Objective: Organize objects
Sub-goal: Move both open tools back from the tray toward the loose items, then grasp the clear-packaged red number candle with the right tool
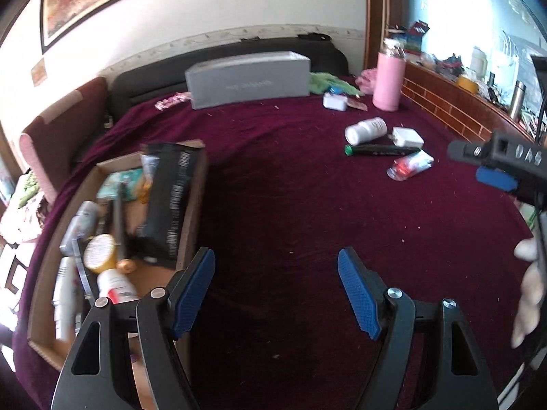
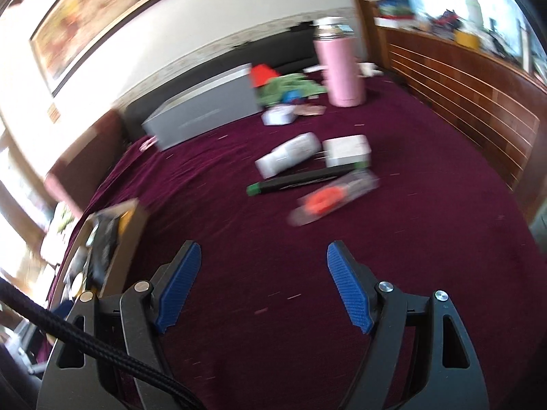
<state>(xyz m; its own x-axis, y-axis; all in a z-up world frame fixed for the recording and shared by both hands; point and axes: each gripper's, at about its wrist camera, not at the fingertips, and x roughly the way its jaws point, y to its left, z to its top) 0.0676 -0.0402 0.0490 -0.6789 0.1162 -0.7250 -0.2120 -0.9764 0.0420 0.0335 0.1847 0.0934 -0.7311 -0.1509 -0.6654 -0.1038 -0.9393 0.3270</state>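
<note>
Both grippers empty. Left gripper (image 1: 276, 287) has jaws spread wide, nothing between the blue pads, only the maroon cloth (image 1: 290, 212) of the bed under them. Right gripper (image 2: 263, 283) same: jaws apart, holding nothing, also over bare cloth. The right gripper's tip also shows at the right edge of the left wrist view, with a hand (image 1: 530, 294) behind it.

Just left of the left gripper sits the cardboard box (image 1: 191, 212), open top, already partly filled: a yellow-capped jar (image 1: 99, 252), a white bottle with a red label (image 1: 116, 287), a tall black packet (image 1: 171, 201) leaning on the box's right wall, some tubes and small packets, blurred. So part of the sorting looks done.

Further out, well apart from the box, a cluster is left loose on the cloth: a clear pouch with something red-orange inside (image 2: 328, 201), a black marker with a green cap (image 2: 301, 181), a white pill bottle (image 2: 290, 157) on its side, and a white charger block (image 2: 347, 150), the last three touching or just beside each other.

Far end: small white case (image 1: 335, 100), green cloth (image 1: 328, 82), pink flask (image 1: 389, 82) upright, grey box (image 1: 248, 78) by the headboard.

Judgement: roughly mid-task; the loose cluster likely goes in next, and the right gripper is the nearer one to it.
</note>
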